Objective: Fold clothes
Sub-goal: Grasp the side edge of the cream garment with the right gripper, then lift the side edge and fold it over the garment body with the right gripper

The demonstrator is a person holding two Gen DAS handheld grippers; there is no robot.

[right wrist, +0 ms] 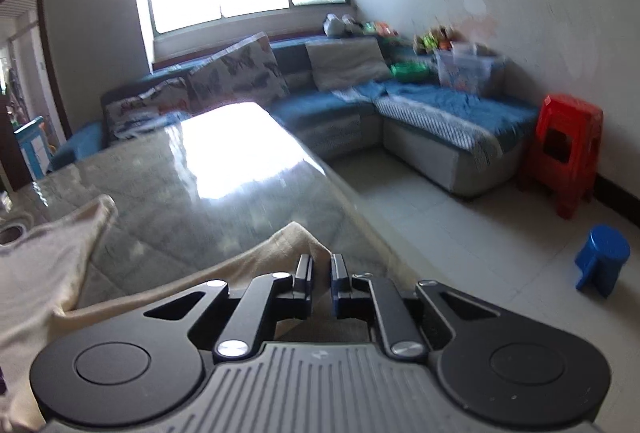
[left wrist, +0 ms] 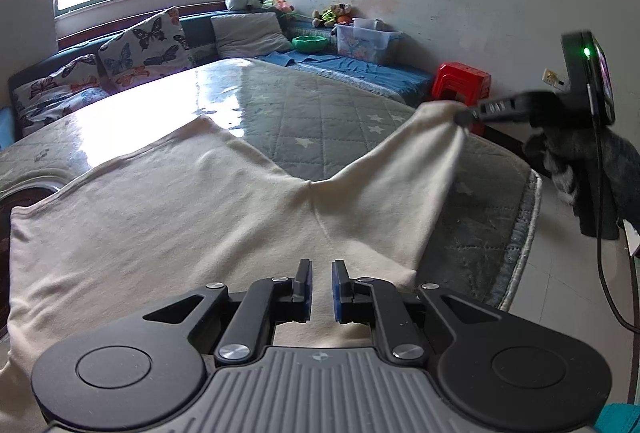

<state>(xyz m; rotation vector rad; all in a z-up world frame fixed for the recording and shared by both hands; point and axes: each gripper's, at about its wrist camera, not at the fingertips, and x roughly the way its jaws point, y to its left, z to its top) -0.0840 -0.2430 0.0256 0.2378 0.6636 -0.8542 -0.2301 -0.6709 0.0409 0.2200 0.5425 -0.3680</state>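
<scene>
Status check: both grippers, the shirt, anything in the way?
Right gripper shut on cream shirt sleeve, lifted off the table. Left gripper over the shirt, holding nothing. Nothing in the way.

One cream garment [left wrist: 168, 217] lies on one quilted table [left wrist: 320, 113]. Two grippers work it: the left gripper [left wrist: 322, 273] at lower centre, the right gripper [left wrist: 464, 119] at right. One red stool stack [right wrist: 564, 149] and one blue stool [right wrist: 602, 259] stand at the right.

I'm working in a home living room: a blue corner sofa [right wrist: 420, 105] with butterfly-print cushions [left wrist: 144, 45], soft toys [left wrist: 332, 13] on its back ledge, stacked red plastic stools [right wrist: 568, 153], a tiled floor [right wrist: 460, 225].
</scene>
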